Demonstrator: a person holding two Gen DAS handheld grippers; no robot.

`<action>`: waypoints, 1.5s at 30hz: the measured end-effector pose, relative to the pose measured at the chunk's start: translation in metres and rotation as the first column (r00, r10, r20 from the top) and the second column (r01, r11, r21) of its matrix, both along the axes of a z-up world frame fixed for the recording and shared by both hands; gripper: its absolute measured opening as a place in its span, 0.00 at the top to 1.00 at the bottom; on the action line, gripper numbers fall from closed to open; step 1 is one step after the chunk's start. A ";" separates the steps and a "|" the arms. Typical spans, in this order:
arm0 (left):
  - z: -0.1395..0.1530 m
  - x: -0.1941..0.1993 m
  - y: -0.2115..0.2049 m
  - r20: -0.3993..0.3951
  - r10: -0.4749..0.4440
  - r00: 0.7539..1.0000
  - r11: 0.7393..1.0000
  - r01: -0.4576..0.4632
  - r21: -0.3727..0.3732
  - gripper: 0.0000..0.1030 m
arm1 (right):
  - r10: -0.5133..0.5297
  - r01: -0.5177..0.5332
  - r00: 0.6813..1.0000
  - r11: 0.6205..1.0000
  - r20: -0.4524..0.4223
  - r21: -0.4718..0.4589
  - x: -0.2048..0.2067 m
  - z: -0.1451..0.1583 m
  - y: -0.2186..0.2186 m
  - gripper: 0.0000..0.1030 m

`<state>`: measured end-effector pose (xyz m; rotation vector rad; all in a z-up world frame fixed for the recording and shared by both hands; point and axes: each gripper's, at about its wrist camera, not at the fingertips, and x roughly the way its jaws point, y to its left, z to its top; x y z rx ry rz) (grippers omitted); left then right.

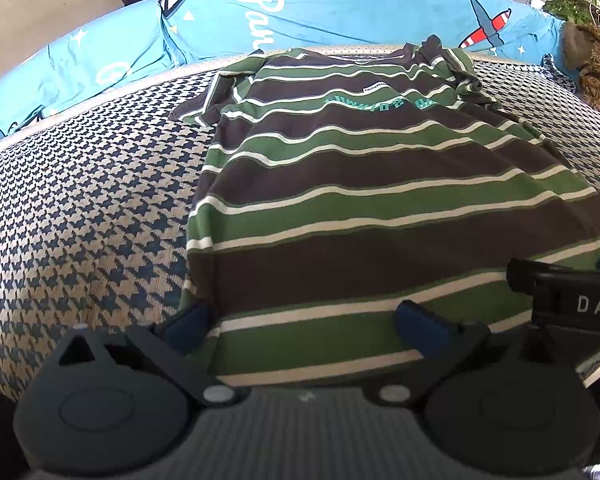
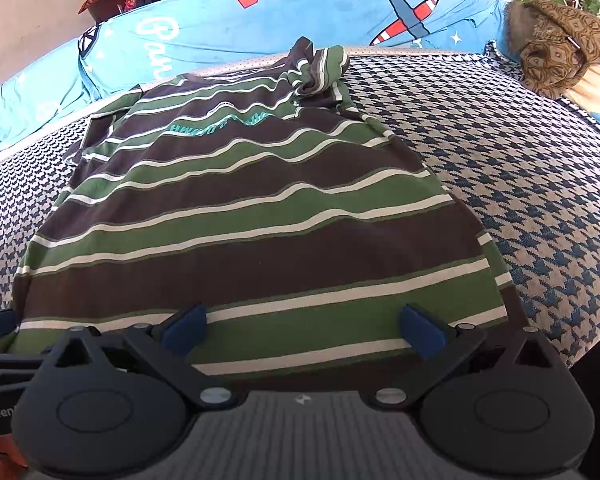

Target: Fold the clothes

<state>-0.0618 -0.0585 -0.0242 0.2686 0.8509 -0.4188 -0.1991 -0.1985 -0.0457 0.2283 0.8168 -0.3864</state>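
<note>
Off our left gripper's (image 1: 306, 330) left finger we have only bare houndstooth bedcover (image 1: 80, 208), wide and free out to the blue printed quilt (image 1: 120, 52) that banks up along the far edge. The left gripper's fingers stand apart, holding nothing; the left pad (image 1: 188, 326) sits at the shirt's side seam and the right pad (image 1: 420, 330) over the hem stripes. The striped shirt (image 1: 380, 184) lies flat ahead of both fingers, hem nearest us, collar farthest. Just past the left gripper's right finger the right gripper's black body cuts in, its end lost at the frame edge.

Our right gripper (image 2: 304, 330) is likewise spread wide and empty, both pads above the hem of the shirt (image 2: 252, 208). Beyond its right finger the bedcover (image 2: 520, 184) runs open to the bed's corner, where a brown patterned cloth (image 2: 560, 52) is heaped against the quilt (image 2: 300, 12).

The far right sleeve (image 2: 320, 68) is bunched in a knot, so we cannot tell how it lies. The teal chest lettering is too rippled to read. Whether the pads touch cloth, we cannot tell
</note>
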 end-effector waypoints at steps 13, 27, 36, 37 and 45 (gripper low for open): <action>0.002 -0.003 -0.005 0.009 -0.002 1.000 0.999 0.002 0.034 0.00 | 0.010 -0.010 1.000 0.999 -0.007 -0.034 0.002 0.001 0.003 0.00; 0.019 0.000 -0.012 -0.010 -0.012 1.000 1.000 0.012 0.003 0.00 | 0.242 -0.242 0.970 0.965 -0.015 -0.102 0.029 0.029 0.006 0.00; 0.033 0.018 -0.015 0.000 0.027 1.000 1.000 -0.027 -0.013 0.00 | 0.389 -0.383 0.921 0.900 -0.014 -0.211 0.057 0.047 0.002 0.00; 0.035 0.020 -0.015 0.000 0.031 1.000 0.999 -0.031 -0.016 0.00 | 0.394 -0.388 0.919 0.897 -0.013 -0.211 0.061 0.048 -0.001 0.00; 0.042 0.043 -0.025 0.033 0.030 0.999 1.000 -0.030 0.009 0.00 | 0.344 -0.339 0.939 0.933 0.018 -0.118 0.086 0.051 -0.029 0.00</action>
